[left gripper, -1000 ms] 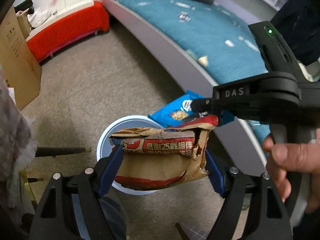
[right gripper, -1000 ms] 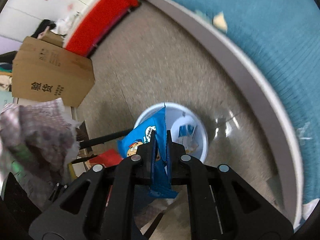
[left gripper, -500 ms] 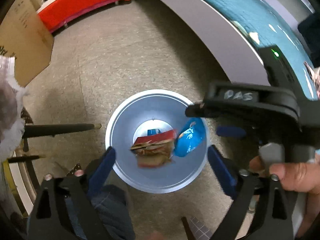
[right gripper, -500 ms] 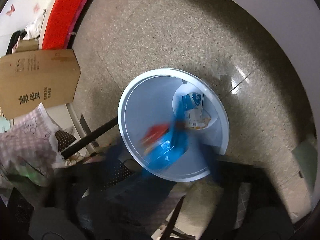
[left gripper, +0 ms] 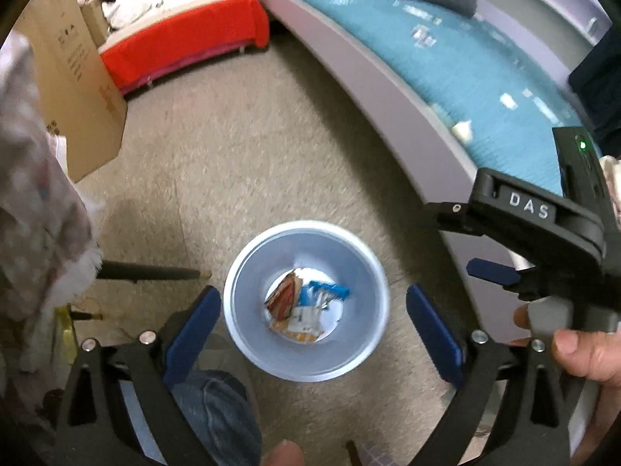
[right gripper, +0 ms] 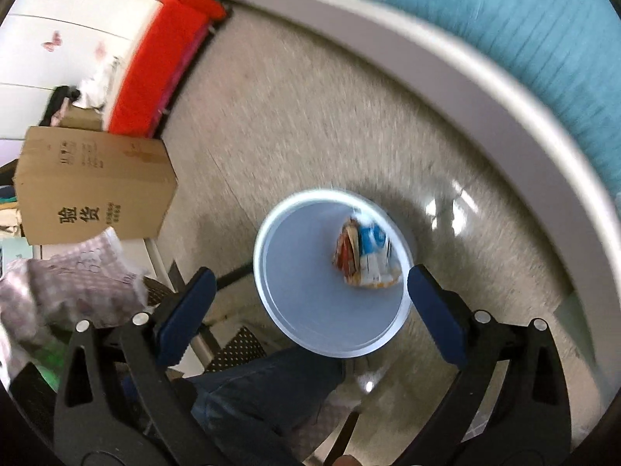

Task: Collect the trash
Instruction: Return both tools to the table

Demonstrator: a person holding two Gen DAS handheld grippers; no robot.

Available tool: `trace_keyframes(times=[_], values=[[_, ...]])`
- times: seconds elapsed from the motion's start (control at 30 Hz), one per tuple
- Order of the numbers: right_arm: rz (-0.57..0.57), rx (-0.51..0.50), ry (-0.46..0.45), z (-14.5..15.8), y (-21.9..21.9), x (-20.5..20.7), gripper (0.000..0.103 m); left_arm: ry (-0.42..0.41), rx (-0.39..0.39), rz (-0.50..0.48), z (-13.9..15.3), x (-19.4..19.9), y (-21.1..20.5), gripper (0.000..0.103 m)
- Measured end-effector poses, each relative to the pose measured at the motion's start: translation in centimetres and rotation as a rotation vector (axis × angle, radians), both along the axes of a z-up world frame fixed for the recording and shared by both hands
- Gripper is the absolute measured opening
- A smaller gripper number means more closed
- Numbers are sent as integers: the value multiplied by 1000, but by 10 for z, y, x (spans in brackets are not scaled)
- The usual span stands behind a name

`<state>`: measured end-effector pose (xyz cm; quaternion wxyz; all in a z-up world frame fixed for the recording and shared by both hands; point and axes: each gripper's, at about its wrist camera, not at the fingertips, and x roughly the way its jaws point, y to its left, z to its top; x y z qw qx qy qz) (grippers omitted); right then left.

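Two blue-padded fingers of the left gripper (left gripper: 313, 322) stand spread wide in the left wrist view, with nothing between them but open air above the white trash bin (left gripper: 248, 353). The bin stands on the speckled floor (left gripper: 240, 147), and at its bottom lie a crumpled brown and red paper wrapper (left gripper: 286, 298) and a blue snack bag (left gripper: 324, 293), touching each other. Just right of the bin, the right gripper (left gripper: 458, 248) reaches in, held by a hand (left gripper: 582, 353) at its trigger. Beyond the bin runs the grey edge of a bed with a teal cover (left gripper: 465, 70); a cardboard box (left gripper: 77, 89) and a red bench (left gripper: 182, 46) stand farther off, up and left of the bin.

In the right wrist view, the right gripper (right gripper: 310, 310) has its jaws opening, now far apart, and it holds nothing. The trash bin (right gripper: 295, 310) sits between and beyond its fingers, with the wrapper (right gripper: 346, 250) and the blue snack bag (right gripper: 374, 248) resting against the bin's far inner side. A denim-clad leg (right gripper: 264, 388) lies just below the bin. The cardboard box (right gripper: 93, 182) is left of the bin, the red bench (right gripper: 155, 66) above that.
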<state>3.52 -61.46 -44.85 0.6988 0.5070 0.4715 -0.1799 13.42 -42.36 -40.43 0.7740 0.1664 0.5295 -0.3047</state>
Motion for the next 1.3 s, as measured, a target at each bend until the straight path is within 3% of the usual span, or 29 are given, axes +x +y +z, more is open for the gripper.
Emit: trace_keyframes(times=[0.2, 0.37, 0.7, 0.97, 1.3], values=[[-40, -175, -138, 99, -1, -27, 97, -132, -115, -60, 92, -18, 1, 94], [-33, -288, -252, 175, 16, -37, 97, -232, -202, -52, 165, -31, 20, 94], [132, -419, -439, 294, 98, -12, 97, -411, -289, 7, 273, -43, 111, 94], [353, -498, -533, 350, 193, 31, 97, -518, -323, 134, 318, -34, 215, 94], [663, -513, -581, 367, 333, 95, 97, -582, -301, 357, 337, -10, 363, 94]])
